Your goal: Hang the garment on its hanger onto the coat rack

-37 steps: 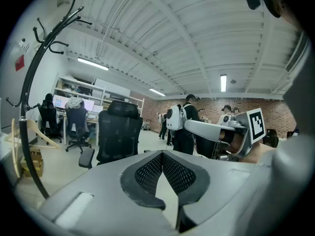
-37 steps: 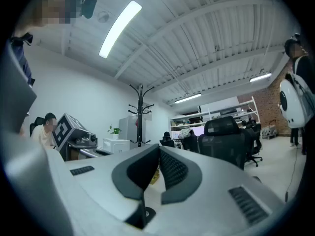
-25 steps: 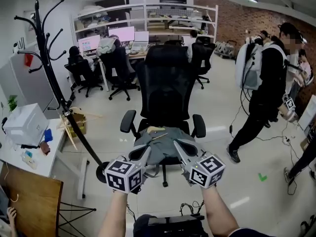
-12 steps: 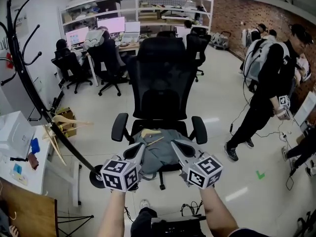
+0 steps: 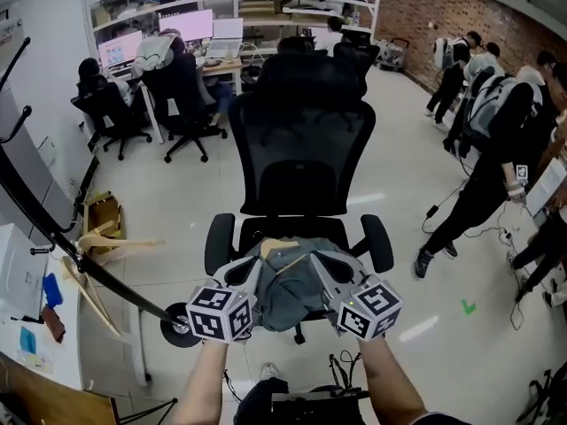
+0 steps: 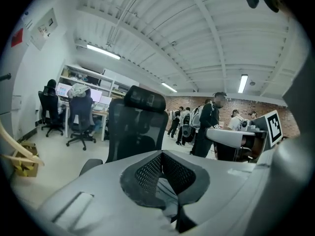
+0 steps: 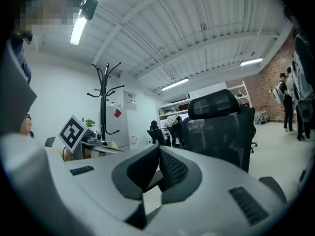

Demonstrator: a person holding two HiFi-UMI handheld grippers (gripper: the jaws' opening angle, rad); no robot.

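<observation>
A grey garment point(image 5: 288, 289) lies bunched on the seat of a black mesh office chair point(image 5: 306, 140), and a wooden hanger point(image 5: 279, 247) pokes out at its top. My left gripper point(image 5: 254, 266) and right gripper point(image 5: 316, 261) hover side by side just in front of the seat, over the garment's near edge. Both gripper views look up past the chair to the ceiling. In them the left gripper point(image 6: 161, 154) and the right gripper point(image 7: 158, 149) have their pads together with nothing between. The black coat rack point(image 5: 53, 228) leans across the left, its round base point(image 5: 180, 326) by my left gripper.
Spare wooden hangers point(image 5: 102, 244) and a cardboard box point(image 5: 104, 212) sit by the rack. A white desk with a printer point(image 5: 13, 273) fills the lower left. People point(image 5: 496, 149) stand at the right. Occupied office chairs point(image 5: 182, 87) and desks line the back.
The view has closed in on the chair and tipped down, so the coat rack's top has slid out at the left. Both grippers stay shut in front of the seat.
</observation>
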